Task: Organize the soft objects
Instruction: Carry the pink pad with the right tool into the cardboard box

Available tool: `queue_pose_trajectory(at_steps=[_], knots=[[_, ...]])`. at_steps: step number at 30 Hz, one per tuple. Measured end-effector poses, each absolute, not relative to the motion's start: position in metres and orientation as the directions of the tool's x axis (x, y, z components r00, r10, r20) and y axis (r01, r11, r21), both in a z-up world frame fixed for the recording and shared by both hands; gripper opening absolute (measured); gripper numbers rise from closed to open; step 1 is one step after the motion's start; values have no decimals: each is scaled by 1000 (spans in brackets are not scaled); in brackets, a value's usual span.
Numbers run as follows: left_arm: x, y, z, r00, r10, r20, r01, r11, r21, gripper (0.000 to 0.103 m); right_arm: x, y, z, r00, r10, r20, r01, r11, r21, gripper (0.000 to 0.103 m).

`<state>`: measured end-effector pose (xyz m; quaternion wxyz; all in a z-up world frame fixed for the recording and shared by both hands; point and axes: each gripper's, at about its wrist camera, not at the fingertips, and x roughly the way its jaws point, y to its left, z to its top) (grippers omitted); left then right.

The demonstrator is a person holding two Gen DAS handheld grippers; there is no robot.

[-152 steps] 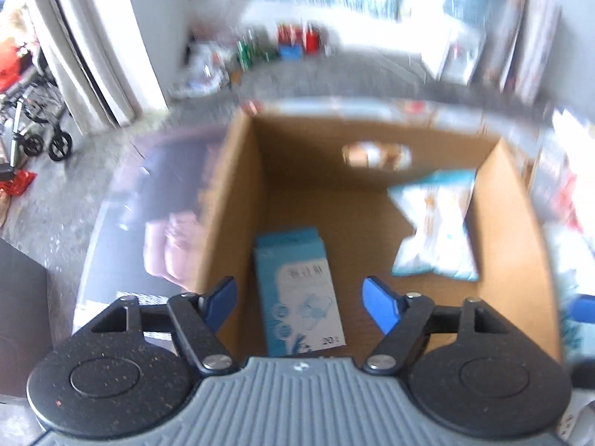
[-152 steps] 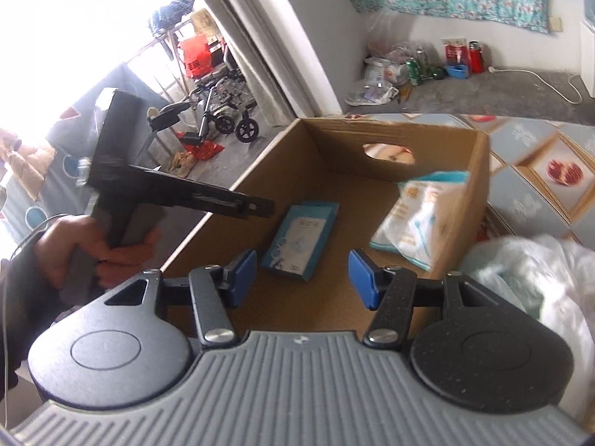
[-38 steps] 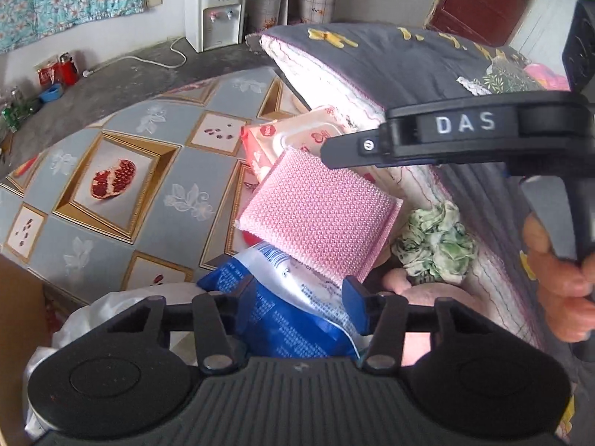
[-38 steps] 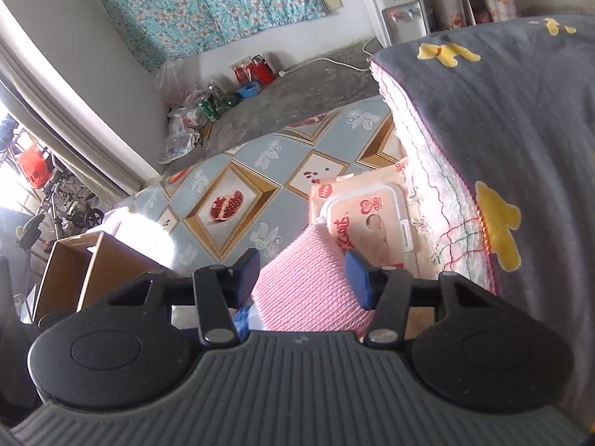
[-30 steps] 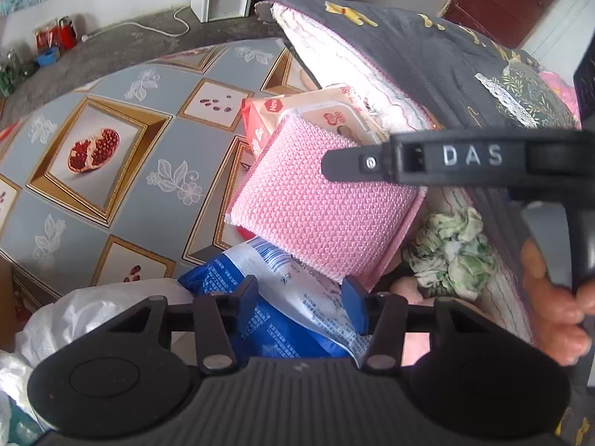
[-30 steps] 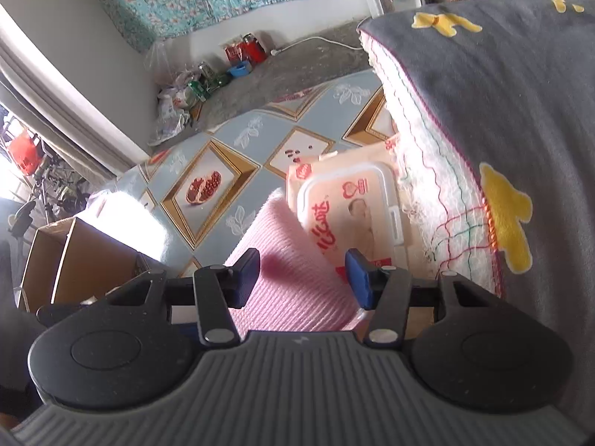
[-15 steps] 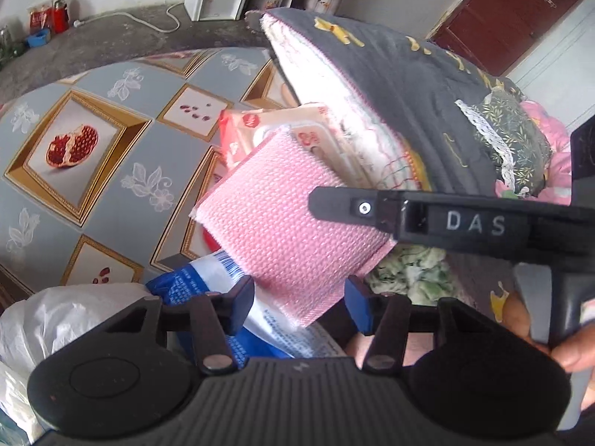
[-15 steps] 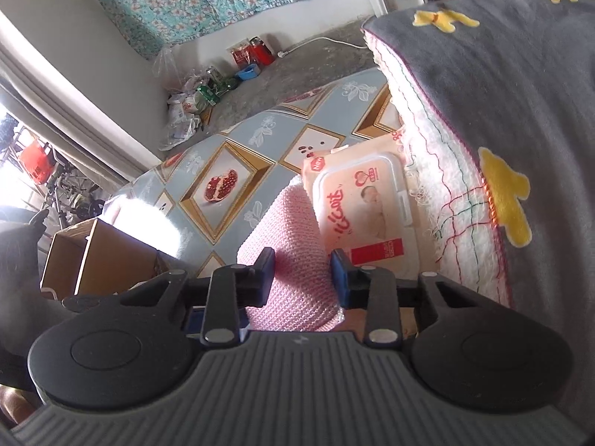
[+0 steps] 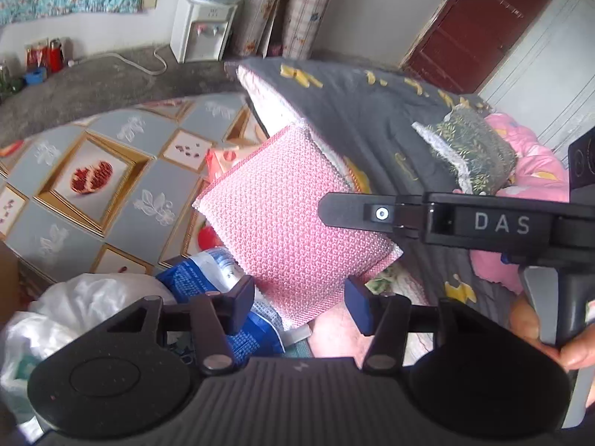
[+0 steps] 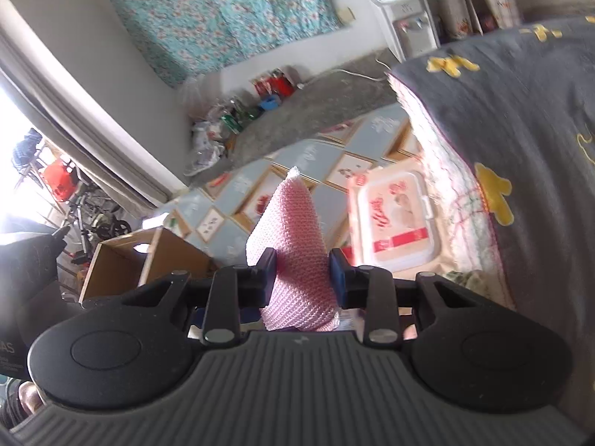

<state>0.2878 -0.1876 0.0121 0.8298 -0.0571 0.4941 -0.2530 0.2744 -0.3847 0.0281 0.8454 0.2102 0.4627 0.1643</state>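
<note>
One pink knitted pad pinched in right hand-held gripper; cardboard box contents unseen; left hand-held gripper spread.

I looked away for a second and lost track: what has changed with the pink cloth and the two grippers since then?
The right gripper closed its jaws on the pink knitted cloth and lifted it off the pile; it now hangs clear of the wipes pack. The left gripper stayed open and empty, above the blue packet. The wipes pack and the blue packet have not moved.
</note>
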Motion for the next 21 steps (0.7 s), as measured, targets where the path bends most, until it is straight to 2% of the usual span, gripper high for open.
queue_pose_trajectory(at_steps=[6, 11, 21], knots=[[250, -136, 55, 469, -468, -749, 336, 879, -339, 54, 252, -337, 80, 537, 536, -651, -186, 828, 529, 29], [218, -67, 80, 551, -392, -737, 254, 920, -299, 54, 245, -265, 106, 500, 619, -606, -284, 778, 560, 29], [194, 95, 74, 595, -135, -792, -44, 979, -200, 54, 261, -72, 87, 307, 756, -578, -357, 654, 666, 28]])
